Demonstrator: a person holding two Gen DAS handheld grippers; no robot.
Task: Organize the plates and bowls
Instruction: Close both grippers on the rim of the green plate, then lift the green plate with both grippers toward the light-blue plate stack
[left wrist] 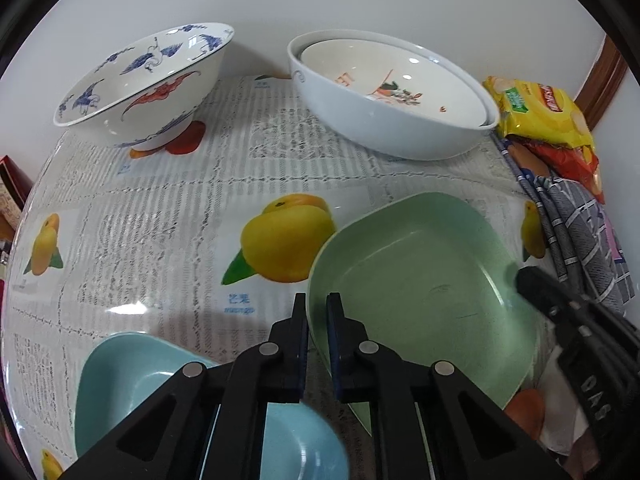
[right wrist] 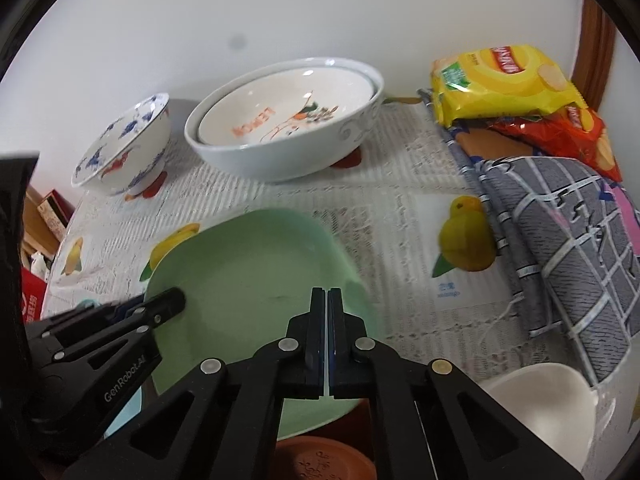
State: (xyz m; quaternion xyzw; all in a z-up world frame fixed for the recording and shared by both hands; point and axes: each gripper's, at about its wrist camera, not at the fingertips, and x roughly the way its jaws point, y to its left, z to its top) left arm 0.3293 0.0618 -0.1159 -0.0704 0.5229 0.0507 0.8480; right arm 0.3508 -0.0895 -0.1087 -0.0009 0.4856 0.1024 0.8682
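A green square plate (left wrist: 420,280) (right wrist: 248,280) is held above the table. My left gripper (left wrist: 317,320) is shut on its left rim; it also shows in the right wrist view (right wrist: 168,304). My right gripper (right wrist: 327,312) is shut, its fingers over the plate's near right rim; whether it pinches the rim I cannot tell. It shows at the plate's right edge in the left wrist view (left wrist: 528,284). A blue square bowl (left wrist: 120,384) sits under my left gripper. A blue-patterned bowl (left wrist: 148,84) (right wrist: 124,148) and a large white bowl (left wrist: 384,120) (right wrist: 280,152) holding a lemon-print plate (right wrist: 288,112) stand at the back.
Yellow and red snack bags (right wrist: 504,80) (left wrist: 540,112) and a grey checked cloth (right wrist: 560,232) lie at the right. A white bowl (right wrist: 540,412) and a brown dish (right wrist: 320,460) sit at the near edge. The wall is close behind the bowls.
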